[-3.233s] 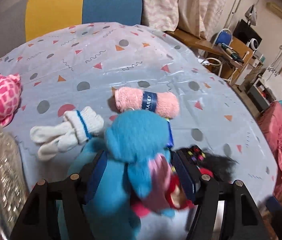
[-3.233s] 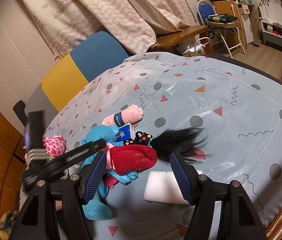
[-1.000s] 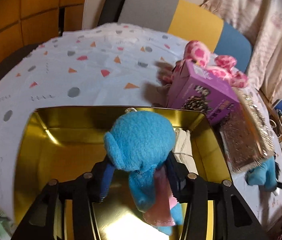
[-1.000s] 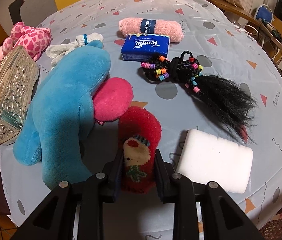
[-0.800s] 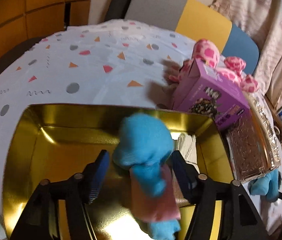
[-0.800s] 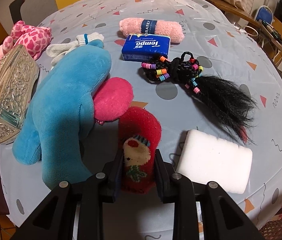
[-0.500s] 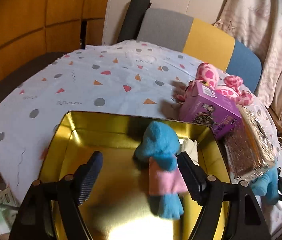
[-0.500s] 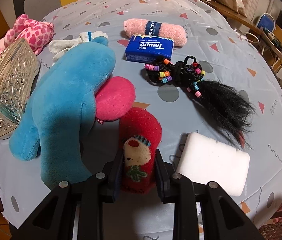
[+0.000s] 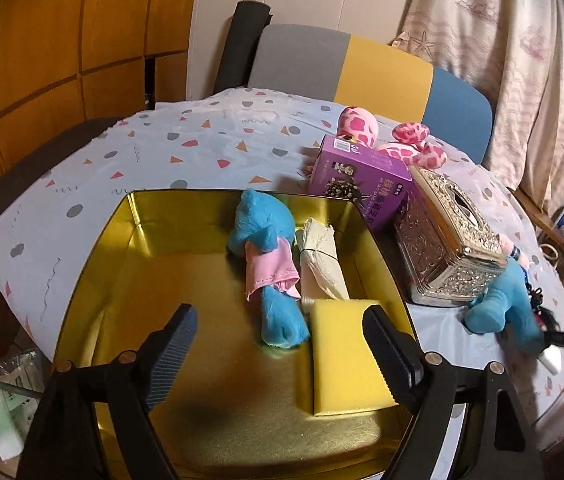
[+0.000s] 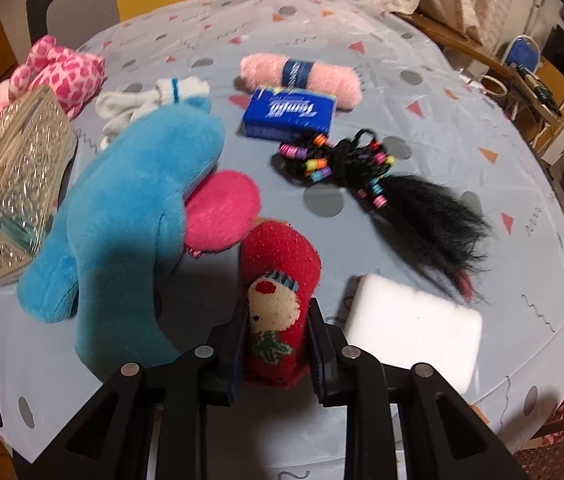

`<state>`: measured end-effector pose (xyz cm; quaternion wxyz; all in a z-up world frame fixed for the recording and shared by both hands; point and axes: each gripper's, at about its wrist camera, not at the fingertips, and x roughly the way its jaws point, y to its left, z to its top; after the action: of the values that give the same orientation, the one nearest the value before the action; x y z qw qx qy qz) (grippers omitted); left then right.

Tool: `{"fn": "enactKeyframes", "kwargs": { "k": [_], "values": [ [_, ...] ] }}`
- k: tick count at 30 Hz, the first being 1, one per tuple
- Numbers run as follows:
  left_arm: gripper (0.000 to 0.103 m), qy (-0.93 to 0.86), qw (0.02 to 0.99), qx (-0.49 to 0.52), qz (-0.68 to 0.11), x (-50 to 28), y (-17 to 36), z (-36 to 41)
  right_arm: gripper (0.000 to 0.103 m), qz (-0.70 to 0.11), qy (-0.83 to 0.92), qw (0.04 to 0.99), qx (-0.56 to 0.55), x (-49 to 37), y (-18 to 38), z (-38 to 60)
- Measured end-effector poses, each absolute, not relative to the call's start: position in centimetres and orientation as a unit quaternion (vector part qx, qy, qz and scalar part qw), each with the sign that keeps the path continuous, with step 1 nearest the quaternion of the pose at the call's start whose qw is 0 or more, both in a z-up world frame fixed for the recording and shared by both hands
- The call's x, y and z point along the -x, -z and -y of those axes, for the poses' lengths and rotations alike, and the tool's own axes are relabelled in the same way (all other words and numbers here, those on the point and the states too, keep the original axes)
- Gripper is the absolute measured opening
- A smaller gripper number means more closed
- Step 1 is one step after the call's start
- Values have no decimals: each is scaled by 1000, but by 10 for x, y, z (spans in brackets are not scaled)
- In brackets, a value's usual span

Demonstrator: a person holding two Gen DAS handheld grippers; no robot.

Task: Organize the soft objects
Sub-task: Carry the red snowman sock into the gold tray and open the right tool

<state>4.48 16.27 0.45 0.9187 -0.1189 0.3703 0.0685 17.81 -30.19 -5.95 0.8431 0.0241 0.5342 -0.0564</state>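
Small blue plush now lies loose in the gold tin — released a moment ago, so one soft item is stowed. Long axis runs from the tin's far edge toward its near edge, head at the far end, just beside a rolled cream cloth and a yellow sponge. Left gripper has backed off, jaws wide apart, empty. Right gripper stays clamped on the red sock, near the table's near edge — presumably next for the tin.

Orange wood-panelled wall, pale patterned curtains — a grey-yellow-blue chair behind the table.
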Motion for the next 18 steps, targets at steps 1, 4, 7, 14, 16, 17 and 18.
{"fn": "enactKeyframes", "kwargs": {
  "k": [1,4,7,14,16,17,18],
  "values": [
    [90,-72,920,115,-368,-43,-5,-160,25,-529,59,846,-28,-176,57,303],
    [93,-81,923,110,-360,-38,-7,-156,25,-509,70,857,-43,-173,48,311],
    [94,-82,923,110,-358,-36,-9,-154,25,-481,83,871,-59,-167,36,319],
    [95,-85,923,110,-360,-33,-8,-158,25,-414,104,900,-91,-151,9,332],
    [95,-86,923,110,-359,-32,-9,-162,25,-382,89,915,-98,-137,-8,326],
    [95,-88,923,109,-357,-30,-9,-164,25,-374,78,919,-97,-134,-15,320],
    [95,-92,924,109,-356,-30,-9,-167,25,-370,62,922,-97,-131,-20,314]
  ]
}}
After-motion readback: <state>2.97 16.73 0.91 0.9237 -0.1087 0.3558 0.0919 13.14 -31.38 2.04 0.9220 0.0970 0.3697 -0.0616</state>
